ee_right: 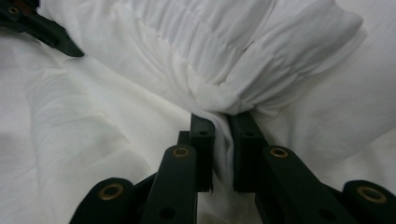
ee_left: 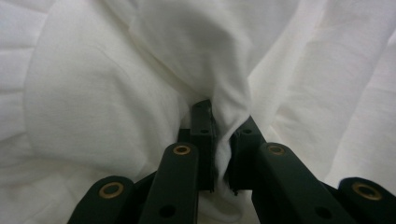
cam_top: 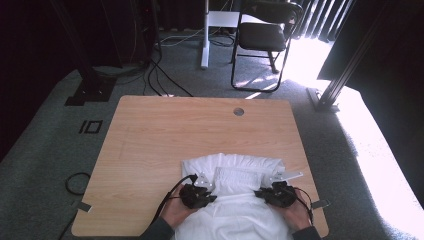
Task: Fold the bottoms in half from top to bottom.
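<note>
A white garment [cam_top: 235,195] with a gathered, ruffled band lies crumpled on the wooden table [cam_top: 150,140], at the middle of the near edge and hanging over it toward the person. Its far part reaches toward the table's centre; the rest of the top is bare wood, with a small round grommet hole [cam_top: 238,111] near the far edge.

The left tongs [cam_top: 209,198] sit on the garment's left side, held by the left hand [cam_top: 176,210]. In the left gripper view the jaws are closed on a pinched fold of the white cloth, which rises from between them in a taut ridge. The right tongs [cam_top: 261,193] sit on the garment's right side, held by the right hand [cam_top: 296,212]. In the right gripper view its jaws are clamped on a thin pleat of cloth just below the ruffled band [ee_right: 243,51].

Beyond the table, a black folding chair [cam_top: 265,35] stands on grey carpet, with cables [cam_top: 160,75] trailing across the floor.
</note>
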Action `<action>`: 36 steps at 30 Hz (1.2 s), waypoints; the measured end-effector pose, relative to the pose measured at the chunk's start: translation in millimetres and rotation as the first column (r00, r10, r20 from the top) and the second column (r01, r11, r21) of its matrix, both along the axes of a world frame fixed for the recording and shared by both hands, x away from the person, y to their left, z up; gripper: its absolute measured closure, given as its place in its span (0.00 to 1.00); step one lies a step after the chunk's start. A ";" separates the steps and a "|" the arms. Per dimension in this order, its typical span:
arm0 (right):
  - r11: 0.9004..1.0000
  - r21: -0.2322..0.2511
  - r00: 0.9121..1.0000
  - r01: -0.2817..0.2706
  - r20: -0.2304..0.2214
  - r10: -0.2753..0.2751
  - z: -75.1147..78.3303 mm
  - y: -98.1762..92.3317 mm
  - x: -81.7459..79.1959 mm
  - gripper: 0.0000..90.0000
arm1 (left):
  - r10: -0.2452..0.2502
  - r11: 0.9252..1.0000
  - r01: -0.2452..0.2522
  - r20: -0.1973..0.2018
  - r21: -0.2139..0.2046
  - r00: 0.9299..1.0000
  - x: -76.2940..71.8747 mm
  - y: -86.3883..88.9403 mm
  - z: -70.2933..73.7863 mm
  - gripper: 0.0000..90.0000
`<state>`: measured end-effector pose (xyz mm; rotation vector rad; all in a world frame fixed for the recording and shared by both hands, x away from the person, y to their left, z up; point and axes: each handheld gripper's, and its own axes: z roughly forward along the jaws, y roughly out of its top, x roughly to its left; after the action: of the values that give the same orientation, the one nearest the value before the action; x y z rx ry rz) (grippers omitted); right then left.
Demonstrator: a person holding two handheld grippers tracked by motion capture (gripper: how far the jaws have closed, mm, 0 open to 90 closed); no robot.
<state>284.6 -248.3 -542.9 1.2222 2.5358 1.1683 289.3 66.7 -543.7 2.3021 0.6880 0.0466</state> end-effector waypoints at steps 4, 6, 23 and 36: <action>0.999 -0.048 1.000 0.001 0.005 -0.001 -1.6 7.9 3.9 0.91 | 0.010 1.000 -0.011 0.033 0.025 0.999 6.5 1.2 0.8 0.94; 0.995 -0.098 1.000 -0.005 0.016 0.007 0.7 17.4 10.3 0.91 | 0.024 0.999 -0.026 0.049 0.032 0.999 12.2 3.5 1.1 0.95; 0.994 -0.095 0.999 -0.044 0.009 0.045 2.9 85.1 101.1 0.91 | 0.228 0.966 -0.240 0.122 0.093 0.966 82.6 61.1 7.0 0.94; 0.995 -0.095 0.999 0.021 0.027 -0.019 4.7 118.7 175.7 0.90 | 0.307 0.920 -0.337 0.171 0.197 0.936 159.9 66.0 15.3 0.94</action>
<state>460.3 -129.6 -538.2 1.1997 2.5223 1.0391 449.2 132.7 -528.5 2.3437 1.0289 0.4544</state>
